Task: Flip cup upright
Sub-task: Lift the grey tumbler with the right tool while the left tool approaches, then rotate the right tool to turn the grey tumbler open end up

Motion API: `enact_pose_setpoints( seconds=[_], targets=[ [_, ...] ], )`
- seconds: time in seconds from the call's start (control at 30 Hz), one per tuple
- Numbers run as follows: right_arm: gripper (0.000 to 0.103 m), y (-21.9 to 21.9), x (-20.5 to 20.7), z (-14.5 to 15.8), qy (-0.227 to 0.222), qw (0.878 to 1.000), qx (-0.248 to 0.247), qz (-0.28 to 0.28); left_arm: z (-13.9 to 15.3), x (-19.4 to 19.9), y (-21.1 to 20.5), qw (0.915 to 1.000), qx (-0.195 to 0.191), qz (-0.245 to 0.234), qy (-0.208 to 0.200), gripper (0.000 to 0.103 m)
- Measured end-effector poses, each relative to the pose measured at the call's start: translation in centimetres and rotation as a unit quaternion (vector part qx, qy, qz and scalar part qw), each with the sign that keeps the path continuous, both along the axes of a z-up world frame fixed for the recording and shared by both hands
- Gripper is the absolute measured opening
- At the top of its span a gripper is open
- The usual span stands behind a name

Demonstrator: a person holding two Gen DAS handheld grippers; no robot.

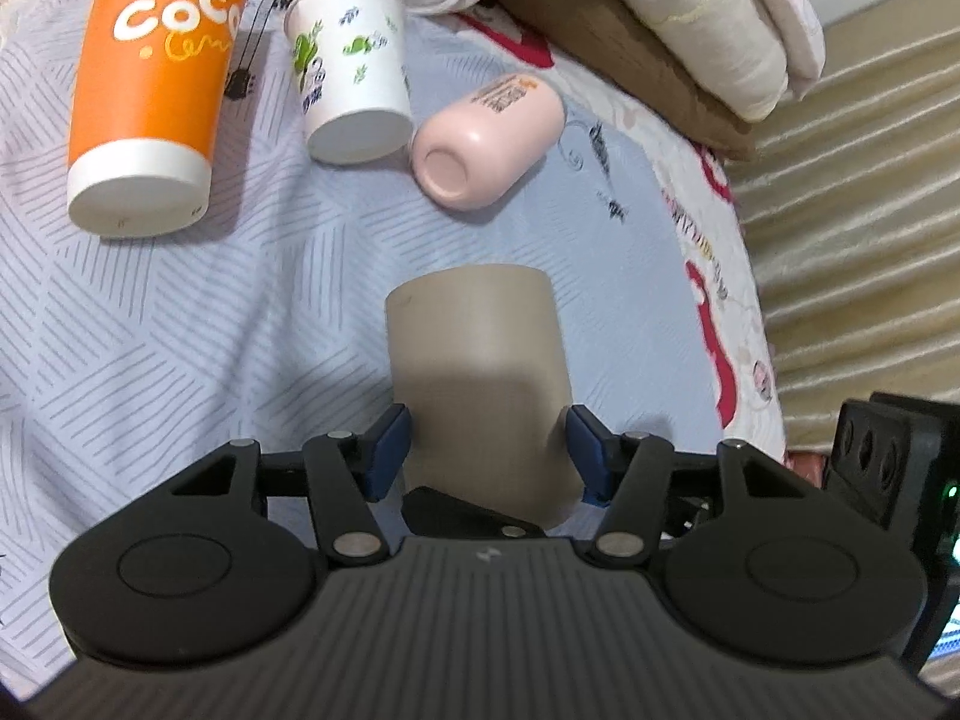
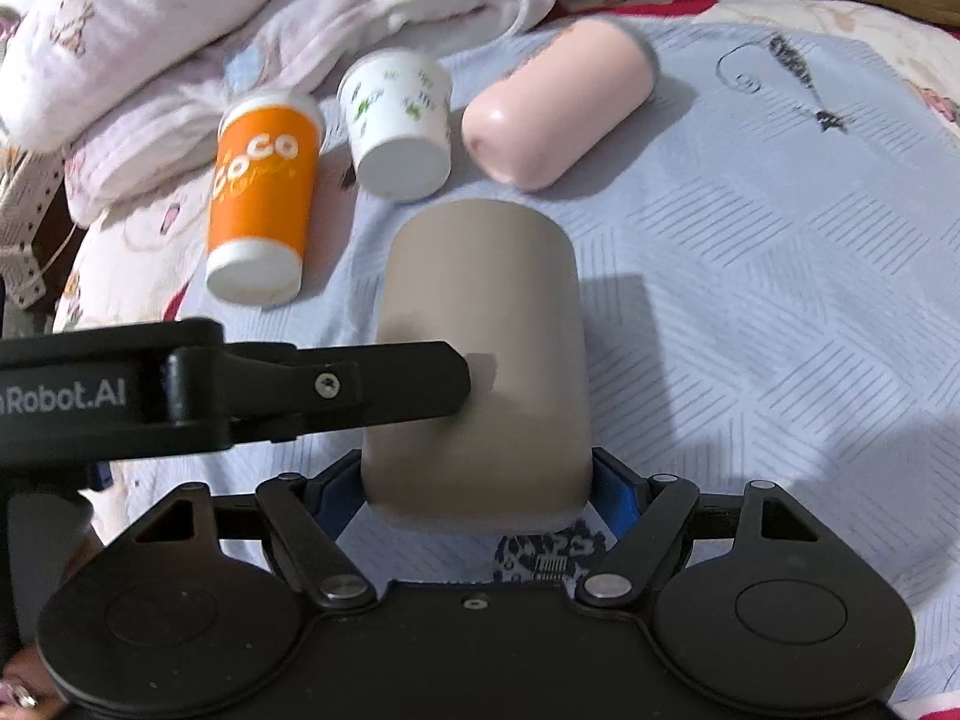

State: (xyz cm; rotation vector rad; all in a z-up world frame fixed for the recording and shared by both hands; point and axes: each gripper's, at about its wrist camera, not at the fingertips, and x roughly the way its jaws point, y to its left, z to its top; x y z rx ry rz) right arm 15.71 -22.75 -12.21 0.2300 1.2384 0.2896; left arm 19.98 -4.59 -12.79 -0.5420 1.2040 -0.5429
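Observation:
A beige cup (image 1: 480, 372) is between both grippers, its closed end pointing away from both cameras. My left gripper (image 1: 487, 450) has its blue pads against the cup's two sides. In the right wrist view the cup (image 2: 480, 360) sits between my right gripper's (image 2: 480, 492) blue pads near its near end, and a left finger (image 2: 390, 384) presses its left side. An orange cup (image 1: 156, 90), a white patterned cup (image 1: 354, 72) and a pink cup (image 1: 486, 138) lie further back, bottoms toward the camera.
All lies on a light blue patterned bedsheet (image 1: 180, 312). Folded blankets and pillows (image 1: 690, 18) are piled at the back. The bed edge and a beige ribbed cover (image 1: 852, 210) run along the right. White bedding (image 2: 180, 30) lies behind the cups.

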Motion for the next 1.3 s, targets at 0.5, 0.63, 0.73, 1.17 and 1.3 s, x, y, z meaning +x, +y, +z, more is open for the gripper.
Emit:
enact_pose_setpoints(
  seconds=[0.5, 0.63, 0.73, 1.17, 1.3],
  targets=[
    [0.088, -0.9, 2.9, 0.8, 0.022, 0.995, 0.03, 0.089, -2.0, 2.4, 0.2, 0.9983, -0.042, -0.027, 0.029, 0.069],
    [0.085, -0.6, 3.7, 0.2, 0.036, 0.994, 0.009, 0.102, -2.3, 2.7, -0.6, 0.9982, -0.044, -0.033, 0.026, 0.072],
    [0.085, -0.8, 4.0, 0.1, 0.047, 0.994, 0.017, 0.095, -2.6, 2.8, -1.2, 0.998, -0.044, -0.037, 0.025, 0.074],
    [0.084, 1.3, 0.5, 1.2, -0.053, 0.992, -0.011, 0.116, -0.1, 0.4, -0.3, 0.9935, 0.004, -0.076, -0.085, 0.074],
    [0.084, 2.2, -0.1, 1.4, -0.09, 0.989, -0.021, 0.113, 0.4, 0.2, 0.5, 0.9909, 0.012, -0.078, -0.109, 0.074]
  ],
)
